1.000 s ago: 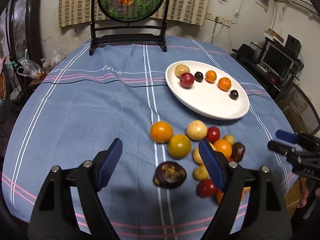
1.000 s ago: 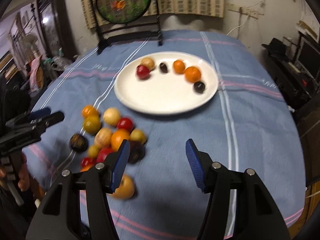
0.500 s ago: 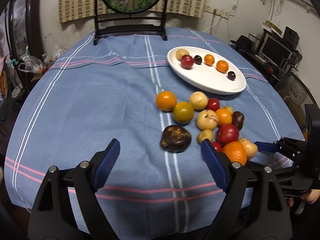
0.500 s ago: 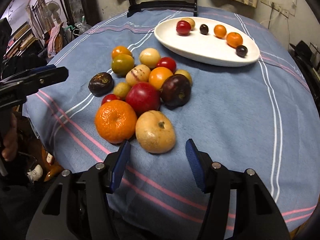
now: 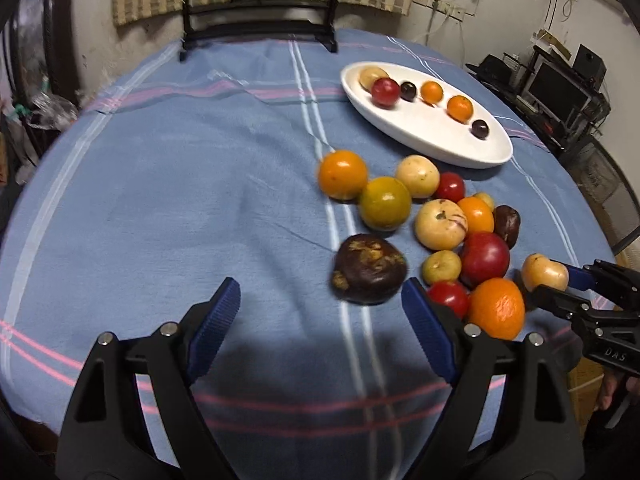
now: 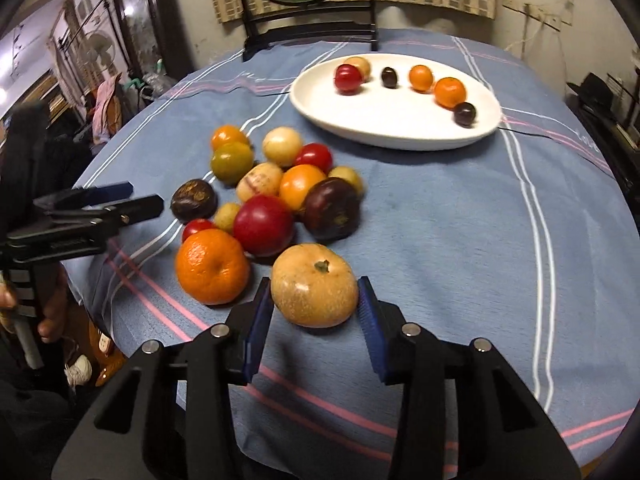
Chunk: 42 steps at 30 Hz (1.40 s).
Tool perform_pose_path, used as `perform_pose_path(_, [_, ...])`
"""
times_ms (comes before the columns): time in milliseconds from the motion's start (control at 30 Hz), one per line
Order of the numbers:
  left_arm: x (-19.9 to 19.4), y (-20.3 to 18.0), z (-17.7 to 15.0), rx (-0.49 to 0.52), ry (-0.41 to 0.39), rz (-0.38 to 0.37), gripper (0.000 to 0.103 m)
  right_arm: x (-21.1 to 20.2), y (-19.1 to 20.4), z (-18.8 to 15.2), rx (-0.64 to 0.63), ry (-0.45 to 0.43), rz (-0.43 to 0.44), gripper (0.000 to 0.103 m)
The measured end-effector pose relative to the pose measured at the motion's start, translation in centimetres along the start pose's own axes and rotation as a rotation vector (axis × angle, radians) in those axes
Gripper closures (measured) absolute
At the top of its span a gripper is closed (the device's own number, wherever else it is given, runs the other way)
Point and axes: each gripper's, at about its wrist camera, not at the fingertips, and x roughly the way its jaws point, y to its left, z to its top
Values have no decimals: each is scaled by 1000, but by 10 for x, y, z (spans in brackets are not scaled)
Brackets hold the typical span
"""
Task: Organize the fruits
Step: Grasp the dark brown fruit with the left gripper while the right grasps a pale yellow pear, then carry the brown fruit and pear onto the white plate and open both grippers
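Observation:
A heap of fruit lies on the blue striped tablecloth. A white oval plate at the back holds several small fruits. My right gripper is shut on a tan round fruit at the near edge of the heap; the tan fruit also shows in the left wrist view, between the right gripper's fingers. An orange mandarin lies just left of it. My left gripper is open and empty, above the cloth, with a dark wrinkled fruit just ahead of its right finger.
A black stand with a round embroidered screen stands at the table's far edge. Shelves with electronics stand to the right. The table's near edge is close under my right gripper.
My right gripper has moved forward and closed on the tan fruit. My left gripper has drawn a little closer to the heap and stays open.

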Motion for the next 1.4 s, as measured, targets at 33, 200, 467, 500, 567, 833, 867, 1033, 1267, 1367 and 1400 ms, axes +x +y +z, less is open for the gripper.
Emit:
perform_pose_path(33, [3, -2, 1, -1, 3, -20, 20, 1, -2, 0, 6, 4, -5, 60])
perform_pose_path(200, [26, -12, 4, 11, 51, -38, 30, 3, -4, -4, 31, 22, 22, 60])
perform_pose_path(467, [26, -20, -2, 57, -2, 11, 55, 1, -3, -4, 39, 22, 44, 60])
perform_pose_path(500, [25, -19, -3, 53, -1, 6, 55, 0, -3, -4, 40, 21, 44, 60])
perform_pose_path(567, [18, -15, -3, 33, 2, -13, 56, -3, -4, -2, 41, 11, 44, 60])
perform_pose_path(833, [-17, -19, 9, 47, -72, -22, 55, -12, -8, 5, 45, -27, 26, 60])
perform_pose_path(867, [-19, -20, 11, 51, -77, -26, 55, -13, -9, 6, 45, -31, 25, 60])
perform_pose_path(1033, [-20, -29, 26, 69, -80, -40, 55, -13, -10, 16, 31, -41, 15, 60])
perform_pose_path(1267, [-6, -45, 68, 92, -82, -47, 55, -12, -17, 44, 25, -75, 2, 60])
perform_pose_path(1367, [3, -52, 102, 102, -86, -57, 55, -12, -25, 66, 17, -100, -25, 60])
perform_pose_path(1400, [6, -56, 112, 109, -87, -60, 55, -12, -29, 77, 11, -111, -40, 60])
